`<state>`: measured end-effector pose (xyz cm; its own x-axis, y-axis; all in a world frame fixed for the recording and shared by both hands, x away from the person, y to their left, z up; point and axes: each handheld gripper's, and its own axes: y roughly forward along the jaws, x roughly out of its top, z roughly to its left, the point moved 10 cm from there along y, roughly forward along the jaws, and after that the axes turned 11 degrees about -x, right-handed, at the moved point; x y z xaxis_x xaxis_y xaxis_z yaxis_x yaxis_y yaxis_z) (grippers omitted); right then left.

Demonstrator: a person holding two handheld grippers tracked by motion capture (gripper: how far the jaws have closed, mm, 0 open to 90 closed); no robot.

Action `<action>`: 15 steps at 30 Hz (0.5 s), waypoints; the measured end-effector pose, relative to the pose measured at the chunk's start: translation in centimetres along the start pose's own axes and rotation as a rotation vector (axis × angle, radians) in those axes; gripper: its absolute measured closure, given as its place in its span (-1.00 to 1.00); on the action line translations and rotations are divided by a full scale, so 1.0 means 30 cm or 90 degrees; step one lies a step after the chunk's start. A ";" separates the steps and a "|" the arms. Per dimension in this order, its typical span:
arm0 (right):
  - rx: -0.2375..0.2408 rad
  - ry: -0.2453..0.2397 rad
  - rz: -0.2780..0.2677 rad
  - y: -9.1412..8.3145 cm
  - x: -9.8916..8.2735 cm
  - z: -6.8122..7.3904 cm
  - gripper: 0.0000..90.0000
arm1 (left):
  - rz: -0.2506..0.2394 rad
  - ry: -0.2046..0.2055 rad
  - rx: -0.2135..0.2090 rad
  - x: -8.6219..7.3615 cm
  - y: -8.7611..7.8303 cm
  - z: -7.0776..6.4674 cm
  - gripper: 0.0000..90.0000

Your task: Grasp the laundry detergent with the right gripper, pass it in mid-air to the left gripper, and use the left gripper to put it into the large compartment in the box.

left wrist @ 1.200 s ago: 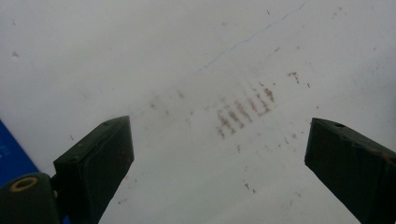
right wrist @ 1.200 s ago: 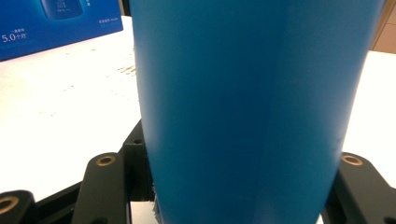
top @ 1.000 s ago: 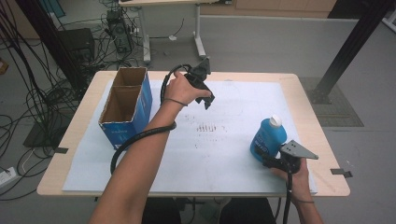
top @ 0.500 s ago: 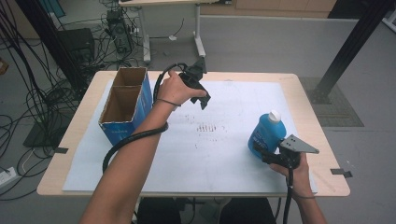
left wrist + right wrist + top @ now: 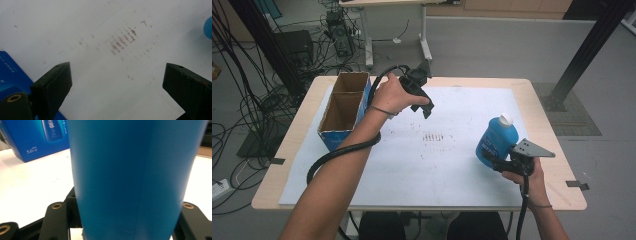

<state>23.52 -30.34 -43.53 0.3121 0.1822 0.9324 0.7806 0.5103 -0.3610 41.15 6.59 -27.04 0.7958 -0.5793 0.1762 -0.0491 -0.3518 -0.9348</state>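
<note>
Bottle (image 5: 495, 139) first: blue, white-capped, clamped low on its body between the jaws of my right gripper (image 5: 492, 161), over the right part of the white sheet (image 5: 452, 170) on the table (image 5: 542, 100). Its long axis leans somewhat from upright, cap end up and tipped toward the far right, base toward my hand. Seen from that gripper's own camera, its blue wall (image 5: 135, 180) stands between my two black jaws. My left gripper (image 5: 424, 106) hangs above the sheet near the open cardboard box (image 5: 343, 107), jaws spread wide with nothing between them.
</note>
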 end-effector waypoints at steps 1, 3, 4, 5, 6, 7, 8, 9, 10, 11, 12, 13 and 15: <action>0.004 0.001 0.000 0.002 0.003 -0.004 -0.10 | 0.004 0.008 0.000 -0.003 -0.004 -0.007 -0.80; 0.016 0.009 0.002 0.006 0.008 -0.017 -0.10 | 0.006 0.025 -0.005 -0.010 -0.010 -0.019 -0.80; 0.018 0.012 0.002 0.007 0.010 -0.021 -0.10 | 0.008 0.032 -0.005 -0.015 -0.014 -0.028 -0.80; 0.026 0.017 0.005 0.009 0.013 -0.027 -0.10 | 0.009 0.037 -0.003 -0.018 -0.015 -0.035 -0.80; 0.030 0.018 0.005 0.010 0.015 -0.031 -0.10 | 0.013 0.047 -0.003 -0.023 -0.020 -0.044 -0.80; 0.036 0.019 0.005 0.012 0.018 -0.037 -0.10 | 0.013 0.047 -0.003 -0.023 -0.020 -0.044 -0.80; 0.036 0.019 0.005 0.012 0.018 -0.037 -0.10 | 0.014 0.055 -0.004 -0.029 -0.026 -0.052 -0.80; 0.044 0.022 0.004 0.014 0.021 -0.044 -0.10 | 0.016 0.061 -0.003 -0.032 -0.030 -0.056 -0.80; 0.051 0.023 0.004 0.015 0.024 -0.049 -0.10 | 0.017 0.069 0.005 -0.038 -0.036 -0.066 -0.80; 0.056 0.023 0.004 0.017 0.026 -0.054 -0.10 | 0.019 0.077 0.004 -0.043 -0.040 -0.072 -0.80; 0.056 0.023 0.004 0.017 0.026 -0.054 -0.10 | 0.019 0.077 0.004 -0.043 -0.040 -0.072 -0.80; 0.070 0.020 0.004 0.020 0.030 -0.063 -0.10 | 0.021 0.088 0.004 -0.047 -0.046 -0.079 -0.80; 0.082 0.018 0.004 0.023 0.034 -0.072 -0.10 | 0.020 0.099 0.005 -0.053 -0.051 -0.087 -0.80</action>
<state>25.55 -31.60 -42.86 0.3331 0.1628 0.9287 0.7028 0.6137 -0.3596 38.39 6.14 -25.10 0.6914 -0.6967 0.1915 -0.0678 -0.3264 -0.9428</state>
